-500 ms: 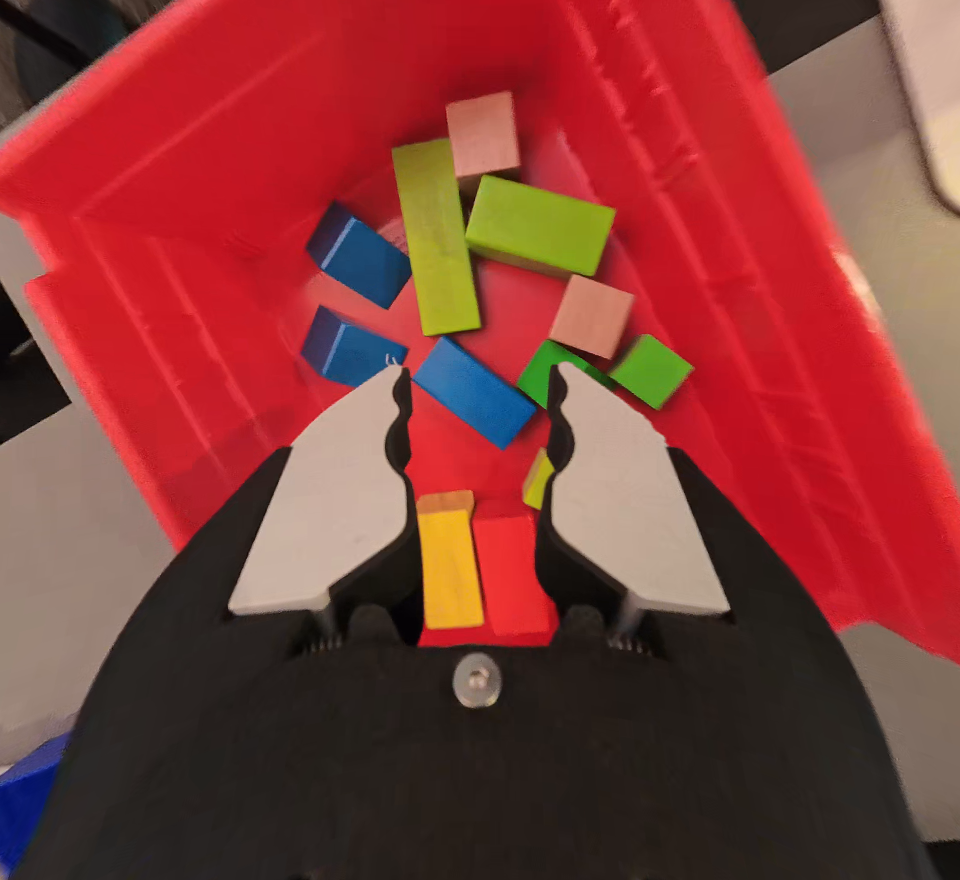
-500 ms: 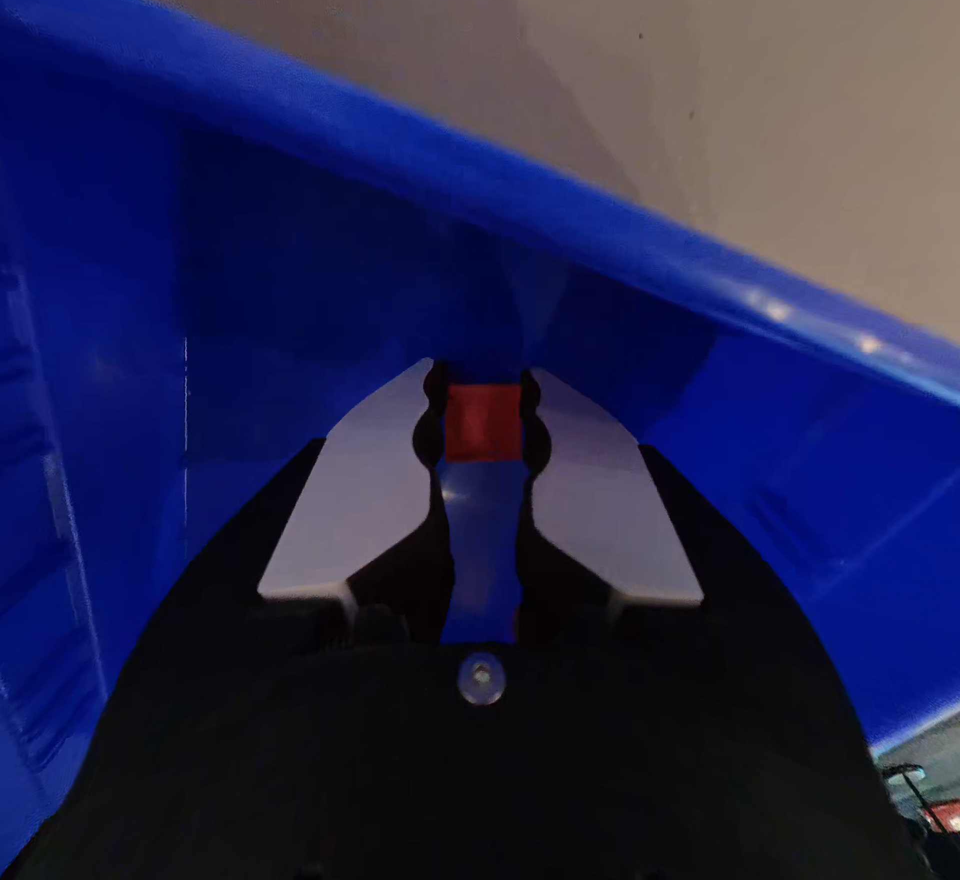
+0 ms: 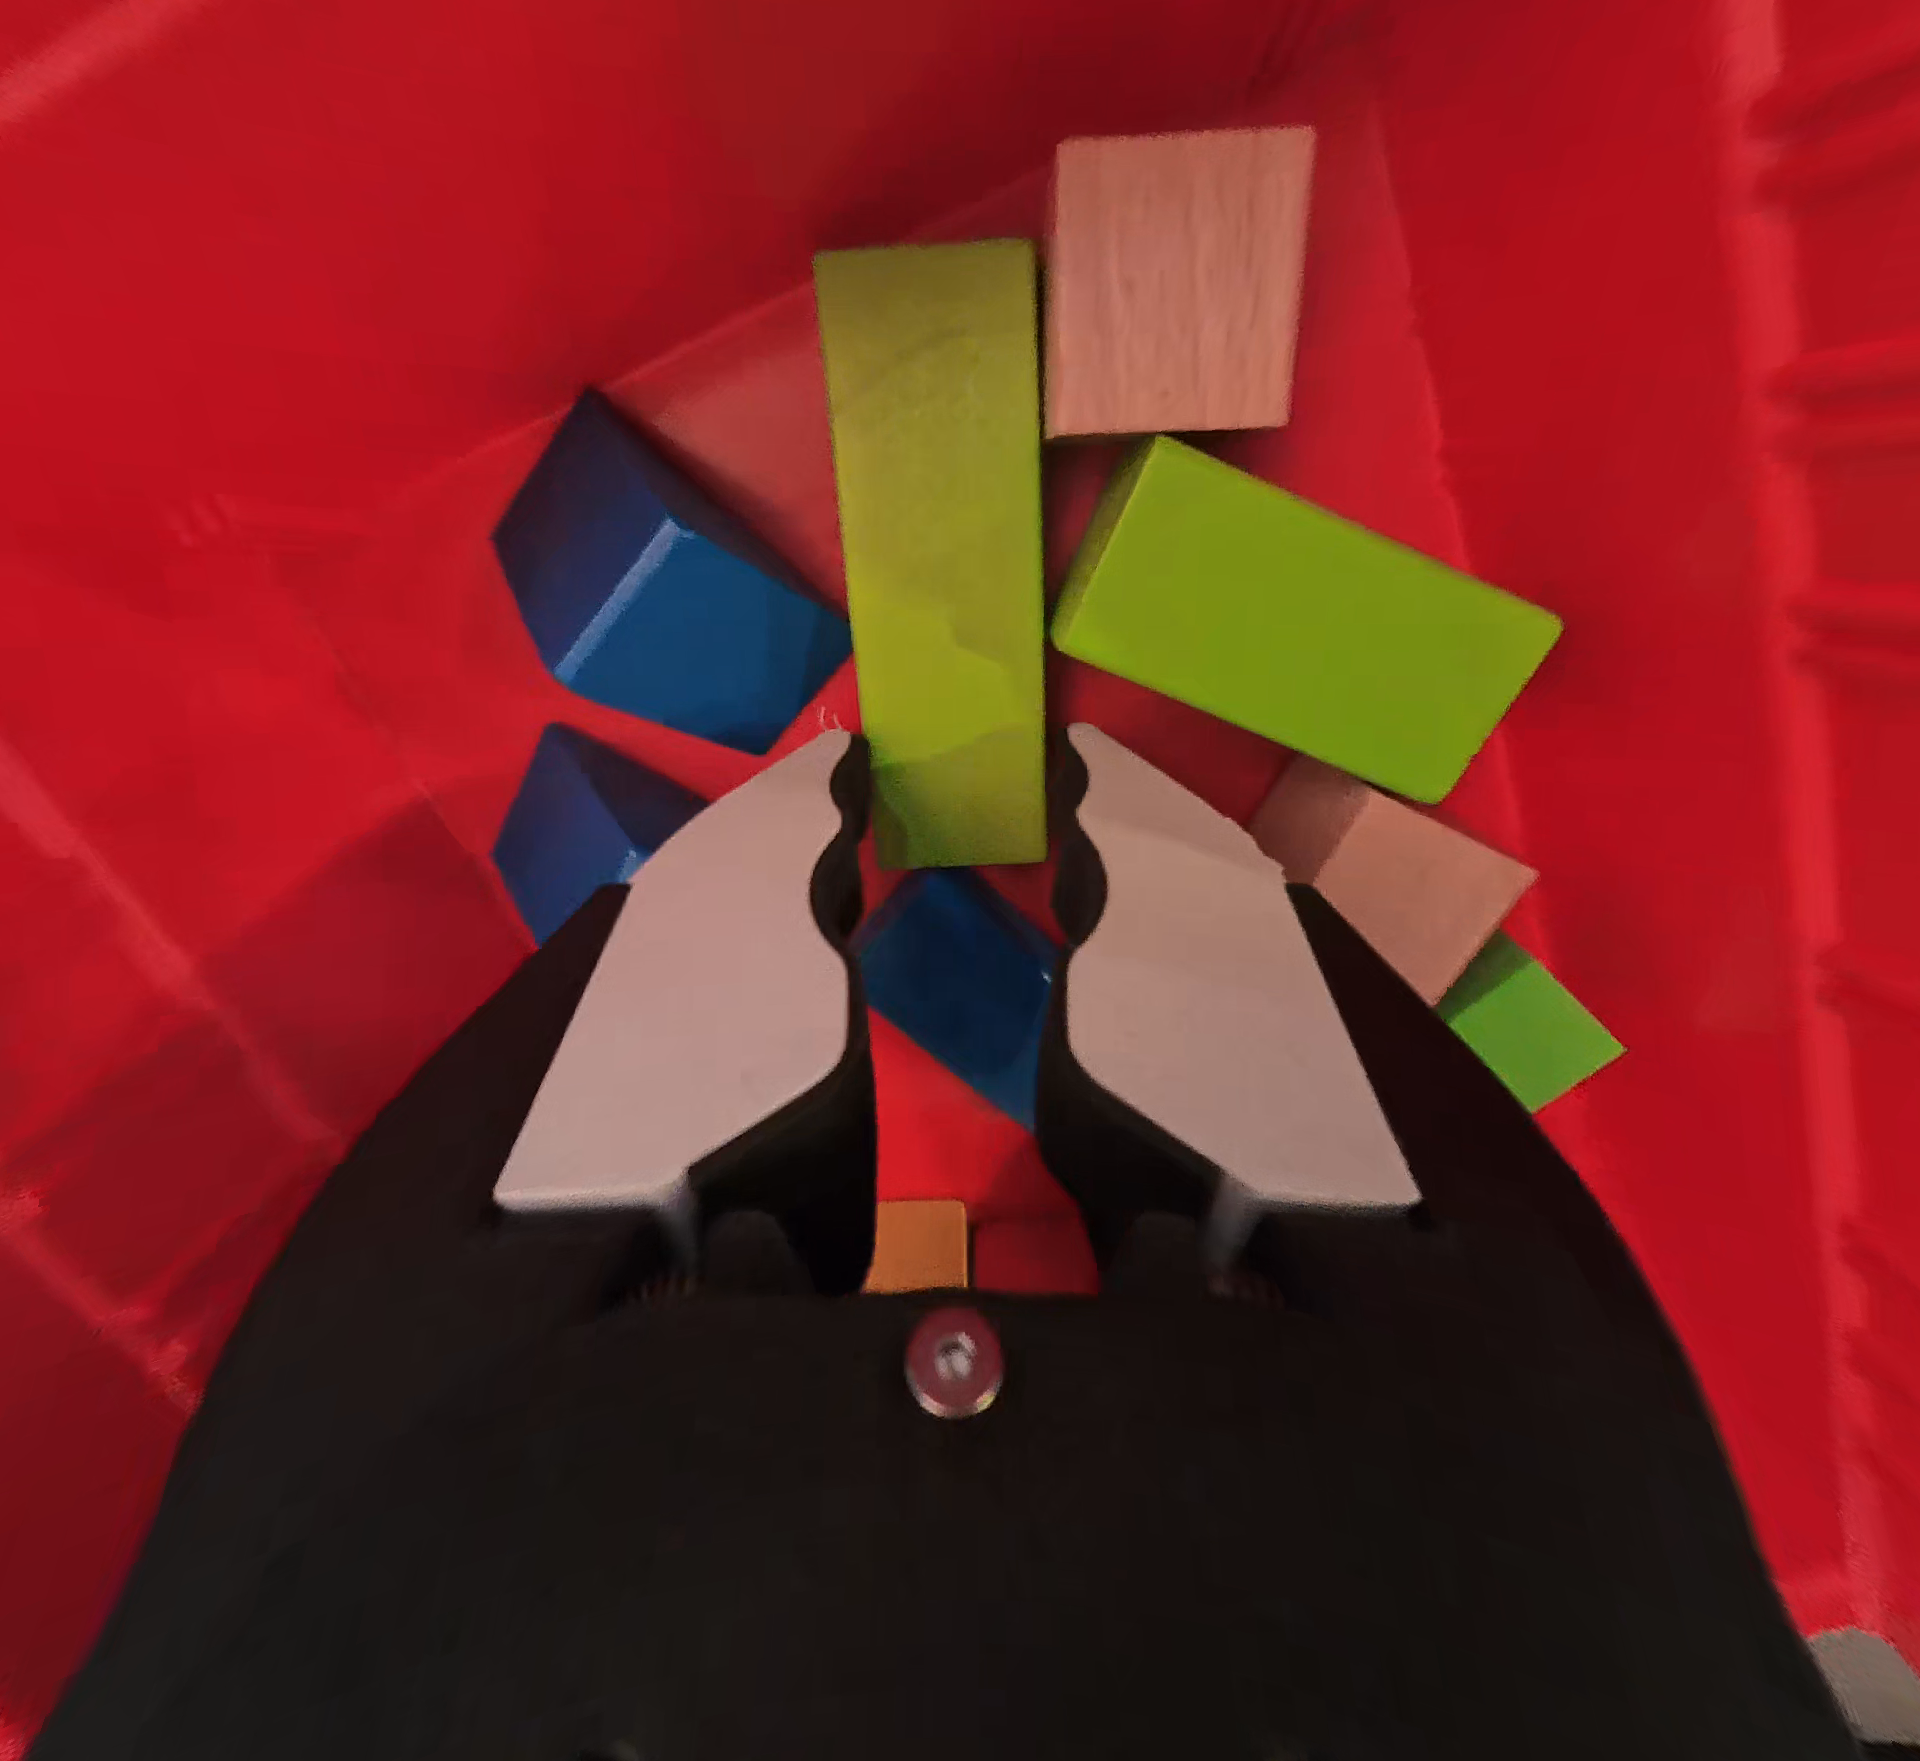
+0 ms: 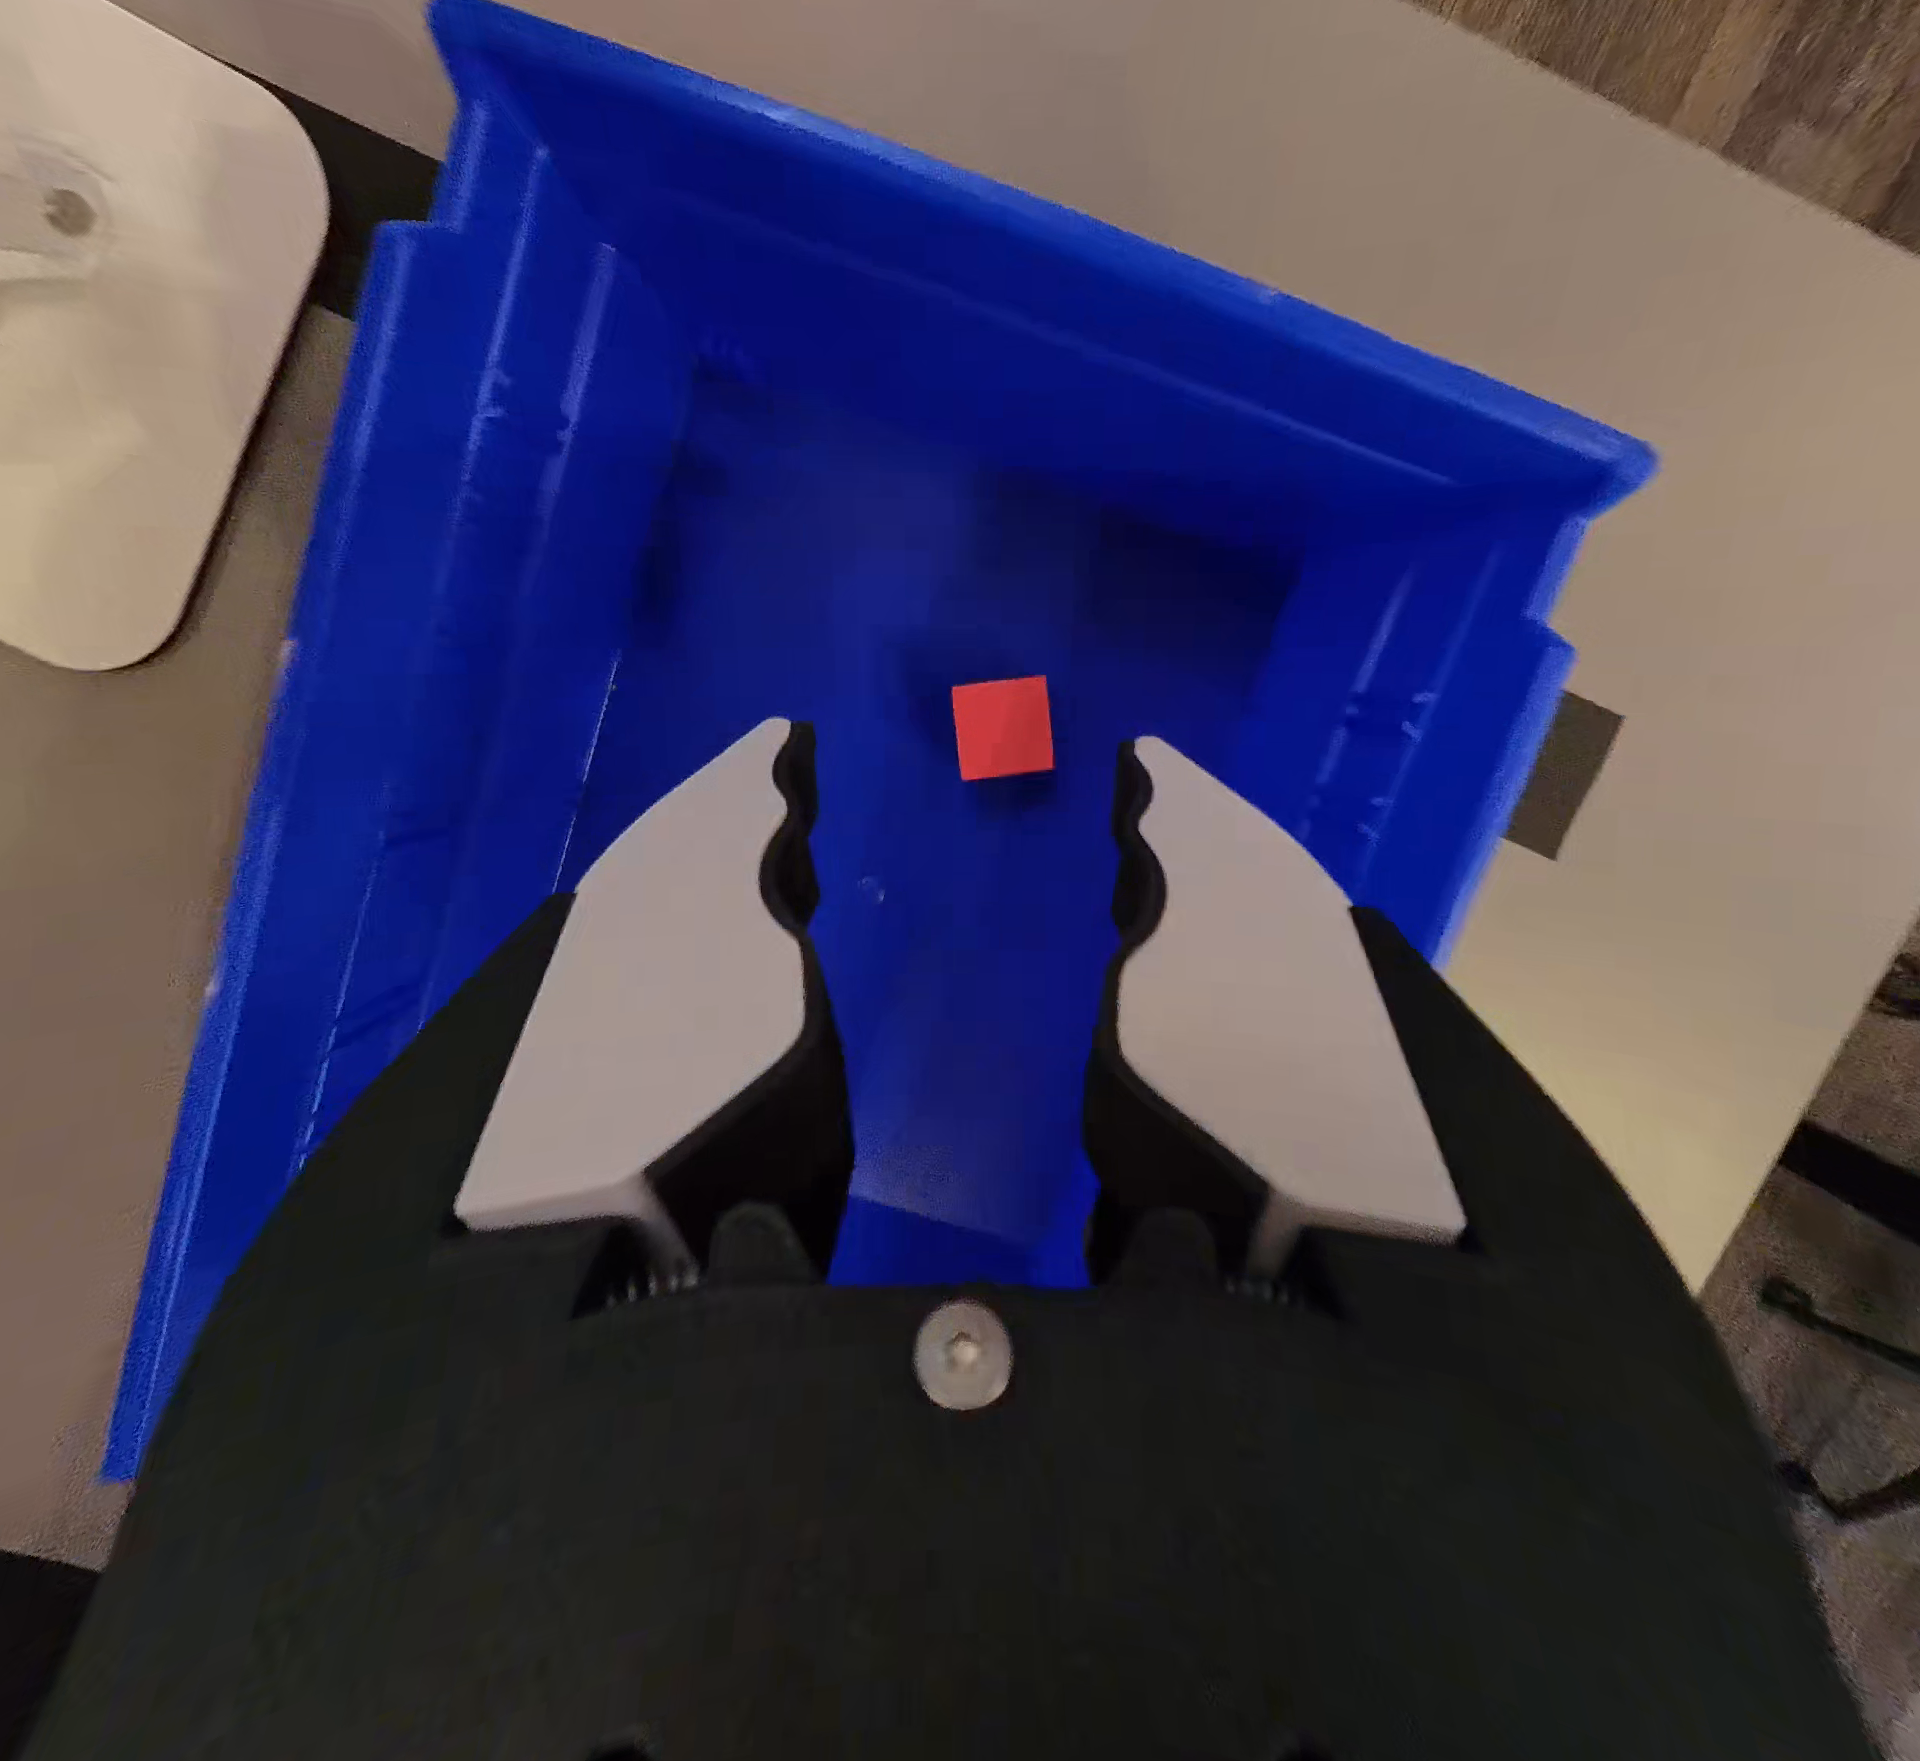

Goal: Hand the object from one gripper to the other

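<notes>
long green block [image 3: 940, 548]: centre frame in red bin [image 3: 312, 257], among blue, pink and green blocks. painted wood by the look; likely light, stiff, a bit slick. best taken across its narrow sides near the lower end.
left gripper [image 3: 961, 776]: part open, straddling that end; small gaps, not gripping.
right gripper [image 4: 961, 766]: wide open, empty, over blue bin [image 4: 499, 464]; red cube [image 4: 1003, 727] on its floor.
writing: none legible.
</notes>
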Available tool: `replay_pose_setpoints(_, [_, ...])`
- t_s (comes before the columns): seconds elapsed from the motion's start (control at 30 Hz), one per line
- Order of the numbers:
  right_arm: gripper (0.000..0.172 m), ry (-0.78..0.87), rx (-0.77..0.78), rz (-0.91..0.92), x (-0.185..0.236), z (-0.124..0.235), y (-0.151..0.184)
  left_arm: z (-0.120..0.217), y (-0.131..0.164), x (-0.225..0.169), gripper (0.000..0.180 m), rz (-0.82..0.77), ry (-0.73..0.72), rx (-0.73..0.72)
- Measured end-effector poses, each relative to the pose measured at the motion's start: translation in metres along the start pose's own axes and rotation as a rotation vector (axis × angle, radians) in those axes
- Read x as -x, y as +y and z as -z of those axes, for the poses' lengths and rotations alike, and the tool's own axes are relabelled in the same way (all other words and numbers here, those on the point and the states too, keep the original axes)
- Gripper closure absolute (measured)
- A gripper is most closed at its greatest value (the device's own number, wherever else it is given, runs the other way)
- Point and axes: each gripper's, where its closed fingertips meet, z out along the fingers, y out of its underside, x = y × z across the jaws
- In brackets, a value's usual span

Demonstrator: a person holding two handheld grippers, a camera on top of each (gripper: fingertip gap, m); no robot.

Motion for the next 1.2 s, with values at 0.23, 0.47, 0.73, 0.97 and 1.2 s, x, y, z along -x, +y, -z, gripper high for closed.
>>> replay_pose_setpoints(0.23, [0.122,-0.009,-0.211,0.063,0.041,0.062,-0.017,0.007,-0.001,-0.004,0.148,0.026,-0.004,-0.101])
replay_pose_setpoints(0.47, [0.125,-0.355,-0.486,0.264,0.194,0.118,-0.055,0.061,0.003,-0.016,0.148,0.083,0.065,-0.326])
replay_pose_setpoints(0.73, [0.106,-0.924,-0.762,0.41,0.41,0.146,-0.083,0.227,0.009,-0.192,0.148,-0.213,0.599,-0.907])
replay_pose_setpoints(0.97, [0.119,-1.271,-0.815,0.273,0.448,0.159,-0.092,0.271,0.032,-0.309,0.148,-0.345,0.983,-0.99])
replay_pose_setpoints(1.2, [0.141,-1.235,-0.787,0.282,0.428,0.163,-0.074,0.262,0.029,-0.338,0.148,-0.338,1.136,-0.969])
